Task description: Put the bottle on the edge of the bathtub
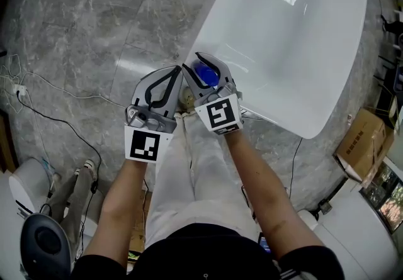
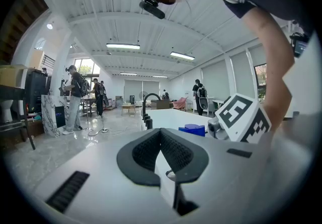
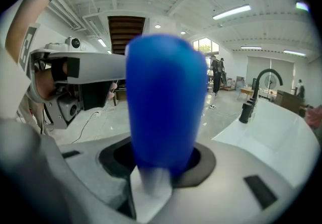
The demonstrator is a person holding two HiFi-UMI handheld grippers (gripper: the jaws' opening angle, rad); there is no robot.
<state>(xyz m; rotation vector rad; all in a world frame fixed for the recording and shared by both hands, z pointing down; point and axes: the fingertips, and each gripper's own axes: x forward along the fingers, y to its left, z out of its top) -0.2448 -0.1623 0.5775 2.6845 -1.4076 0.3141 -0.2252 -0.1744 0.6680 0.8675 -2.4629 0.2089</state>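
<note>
the right tool point(image 1: 196, 65) has its jaws set wide around the blue bottle point(image 1: 205, 73), with the dark pads against the bottle's sides. in the right gripper view the bottle stands upright and fills the gap between the jaws. under this tool's tips lies the near corner of the white bathtub point(image 1: 296, 58), whose basin spreads ahead of the tool and to its right. whether the bottle's base touches the rim cannot be told. a black faucet point(image 3: 259, 89) rises at the tub's far end, well ahead of the right tool. the left tool point(image 1: 179, 70) sits just beside the right one, on its left, over the grey marble floor point(image 1: 82, 14). its curved jaws meet at the tips with nothing between them. each tool carries a marker cube point(image 1: 220, 113) behind its jaws. a cardboard box point(image 1: 362, 143) lies on the floor well off to the right tool's right, past the tub.
</note>
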